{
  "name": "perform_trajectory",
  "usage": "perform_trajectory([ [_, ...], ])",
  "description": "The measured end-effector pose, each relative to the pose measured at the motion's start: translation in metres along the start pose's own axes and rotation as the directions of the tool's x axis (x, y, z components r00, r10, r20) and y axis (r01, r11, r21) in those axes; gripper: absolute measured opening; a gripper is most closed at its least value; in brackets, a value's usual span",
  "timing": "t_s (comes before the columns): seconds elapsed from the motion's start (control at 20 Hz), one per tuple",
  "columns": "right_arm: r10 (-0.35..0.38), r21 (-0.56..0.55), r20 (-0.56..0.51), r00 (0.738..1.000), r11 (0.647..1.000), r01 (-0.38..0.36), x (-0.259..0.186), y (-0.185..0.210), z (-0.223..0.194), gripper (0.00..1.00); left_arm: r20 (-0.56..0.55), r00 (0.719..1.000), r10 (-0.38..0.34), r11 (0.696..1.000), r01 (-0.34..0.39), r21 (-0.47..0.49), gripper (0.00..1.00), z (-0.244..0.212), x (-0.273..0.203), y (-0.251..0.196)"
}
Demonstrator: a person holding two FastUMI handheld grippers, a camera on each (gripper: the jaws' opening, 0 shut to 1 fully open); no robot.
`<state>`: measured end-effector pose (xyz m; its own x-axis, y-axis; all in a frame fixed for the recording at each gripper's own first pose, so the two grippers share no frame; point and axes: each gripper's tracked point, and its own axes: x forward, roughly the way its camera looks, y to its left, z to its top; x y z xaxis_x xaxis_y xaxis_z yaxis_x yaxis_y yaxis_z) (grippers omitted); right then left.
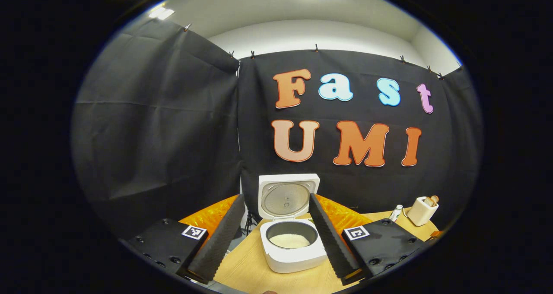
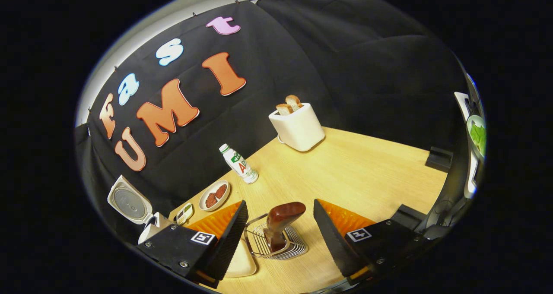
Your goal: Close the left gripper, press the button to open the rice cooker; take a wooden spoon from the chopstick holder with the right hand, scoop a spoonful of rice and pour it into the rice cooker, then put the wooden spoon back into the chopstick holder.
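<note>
The white rice cooker point(image 1: 293, 255) stands on the table with its lid point(image 1: 288, 195) raised, and white rice lies in the pot point(image 1: 289, 241). My left gripper point(image 1: 276, 199) is open, its fingers on either side of the cooker and apart from it. In the right gripper view the wooden spoon's dark brown handle point(image 2: 281, 220) stands tilted in the wire chopstick holder point(image 2: 291, 248). My right gripper point(image 2: 280, 204) is open with the handle's top between its fingers, and neither finger touches it. The open cooker point(image 2: 149, 231) shows at the far left there.
A white toaster point(image 2: 298, 125) with bread stands at the back by the cloth wall, a small bottle point(image 2: 239, 163) in front of it. A plate point(image 2: 207, 205) of brown pieces and a small dish point(image 2: 185, 213) lie near the cooker. A cream dish point(image 2: 242, 259) lies beside the holder.
</note>
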<state>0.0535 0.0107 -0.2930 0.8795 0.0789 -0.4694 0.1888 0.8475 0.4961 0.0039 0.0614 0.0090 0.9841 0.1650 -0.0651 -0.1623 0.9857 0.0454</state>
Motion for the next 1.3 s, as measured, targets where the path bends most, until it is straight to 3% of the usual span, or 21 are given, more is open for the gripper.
perform_trajectory([
  [0.15, 0.009, 0.048, -0.023, 1.0, 0.999, -0.008, 0.004, 0.003, -0.01, 0.93, -0.017, 1.0, 0.019, 1.0, -0.018, 0.011, 1.0, -0.006, 0.0, 0.009],
  [0.2, 0.007, 0.05, -0.029, 1.0, 0.999, -0.006, 0.006, 0.002, -0.014, 0.82, -0.024, 1.0, 0.02, 1.0, -0.02, 0.013, 1.0, -0.008, 0.002, 0.011],
  [0.25, 0.003, 0.053, -0.035, 0.999, 0.999, -0.001, 0.006, 0.0, -0.017, 0.83, -0.03, 0.999, 0.024, 1.0, -0.024, 0.015, 1.0, -0.01, 0.001, 0.012],
  [0.3, 0.004, 0.06, -0.05, 0.999, 0.998, -0.001, 0.008, 0.001, -0.02, 0.78, -0.034, 0.999, 0.037, 0.999, -0.036, 0.024, 1.0, -0.011, 0.004, 0.017],
  [0.5, -0.011, 0.074, -0.085, 0.996, 0.997, 0.017, 0.011, 0.006, -0.027, 0.41, -0.041, 0.997, 0.059, 0.997, -0.056, 0.055, 1.0, -0.017, 0.008, 0.022],
  [0.55, -0.019, 0.075, -0.088, 0.996, 0.997, 0.026, 0.01, 0.006, -0.027, 0.2, -0.045, 0.997, 0.057, 0.997, -0.054, 0.05, 1.0, -0.018, 0.009, 0.022],
  [0.7, -0.047, 0.022, -0.09, 0.995, 0.999, 0.049, 0.011, 0.008, -0.026, 0.15, -0.055, 0.997, 0.056, 0.998, -0.055, 0.021, 0.98, -0.022, 0.012, 0.027],
  [0.85, -0.054, -0.035, -0.085, 0.995, 0.998, 0.051, 0.009, 0.014, -0.024, 0.02, -0.055, 0.997, 0.059, 0.998, -0.059, 0.001, 1.0, -0.022, 0.013, 0.032],
  [1.15, -0.101, -0.107, -0.046, 0.994, 0.99, 0.095, -0.014, 0.031, 0.005, 0.01, -0.044, 0.998, 0.048, 0.999, -0.048, -0.002, 1.0, -0.021, 0.012, 0.036],
  [1.3, -0.093, -0.211, 0.005, 0.996, 0.973, 0.092, -0.035, 0.051, 0.029, 0.01, -0.049, 0.998, 0.049, 0.999, -0.05, -0.003, 1.0, -0.023, 0.011, 0.04],
])
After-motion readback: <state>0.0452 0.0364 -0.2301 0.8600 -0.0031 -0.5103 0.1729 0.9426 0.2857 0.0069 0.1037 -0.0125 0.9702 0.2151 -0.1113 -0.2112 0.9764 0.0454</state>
